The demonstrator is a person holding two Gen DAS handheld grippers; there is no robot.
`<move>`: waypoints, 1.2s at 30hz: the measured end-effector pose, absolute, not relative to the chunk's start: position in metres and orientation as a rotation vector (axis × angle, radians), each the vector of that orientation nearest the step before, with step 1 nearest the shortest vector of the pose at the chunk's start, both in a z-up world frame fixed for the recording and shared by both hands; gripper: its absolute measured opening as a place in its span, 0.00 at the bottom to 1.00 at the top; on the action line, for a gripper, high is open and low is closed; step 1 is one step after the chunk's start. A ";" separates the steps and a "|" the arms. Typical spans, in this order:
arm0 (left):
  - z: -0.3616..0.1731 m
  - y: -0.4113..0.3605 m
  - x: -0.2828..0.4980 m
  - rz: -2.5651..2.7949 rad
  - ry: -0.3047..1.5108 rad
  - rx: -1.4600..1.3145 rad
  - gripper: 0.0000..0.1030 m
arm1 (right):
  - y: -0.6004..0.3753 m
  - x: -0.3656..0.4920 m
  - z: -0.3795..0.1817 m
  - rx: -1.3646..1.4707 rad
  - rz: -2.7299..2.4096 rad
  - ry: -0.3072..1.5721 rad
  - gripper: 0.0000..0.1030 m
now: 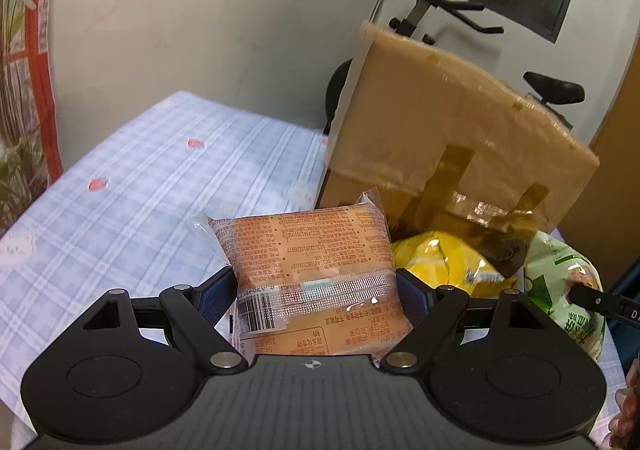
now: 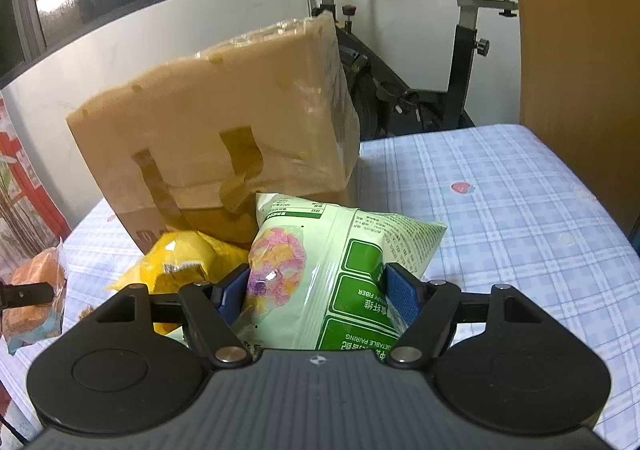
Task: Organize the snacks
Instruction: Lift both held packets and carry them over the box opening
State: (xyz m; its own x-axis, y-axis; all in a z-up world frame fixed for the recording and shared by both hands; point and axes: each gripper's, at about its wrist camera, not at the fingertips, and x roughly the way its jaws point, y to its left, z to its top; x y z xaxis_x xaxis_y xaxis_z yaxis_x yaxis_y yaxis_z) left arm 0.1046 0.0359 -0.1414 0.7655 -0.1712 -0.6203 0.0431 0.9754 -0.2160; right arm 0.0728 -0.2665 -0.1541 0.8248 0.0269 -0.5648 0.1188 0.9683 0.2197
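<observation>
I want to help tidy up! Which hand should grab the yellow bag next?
Neither is free: the left gripper holds the orange packet, the right gripper the green bag. The yellow bag lies just beside the right's fingers, so right, probably.

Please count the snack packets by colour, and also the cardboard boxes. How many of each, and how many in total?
Orange packet, between the left gripper fingers: 1
Green packet, between the right gripper fingers: 1
Yellow packet, lying on the tablecloth: 1
Cardboard box: 1
Total: 4
</observation>
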 end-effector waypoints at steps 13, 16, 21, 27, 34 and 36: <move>-0.120 0.038 0.115 -0.133 0.644 -0.188 0.83 | -0.287 0.058 -0.131 0.259 -0.122 0.538 0.72; -0.106 0.040 0.116 -0.141 0.610 -0.180 0.83 | -0.292 0.053 -0.115 0.268 -0.127 0.488 0.72; -0.076 0.038 0.121 -0.176 0.546 -0.163 0.83 | -0.291 0.049 -0.080 0.246 -0.106 0.401 0.71; -0.040 0.029 0.131 -0.216 0.481 -0.152 0.83 | -0.285 0.053 -0.038 0.210 -0.066 0.297 0.71; -0.006 0.000 0.168 -0.270 0.456 -0.126 0.83 | -0.270 0.090 0.002 0.151 0.047 0.249 0.71; -0.004 -0.012 0.186 -0.272 0.462 -0.121 0.83 | -0.261 0.109 0.006 0.087 0.078 0.250 0.71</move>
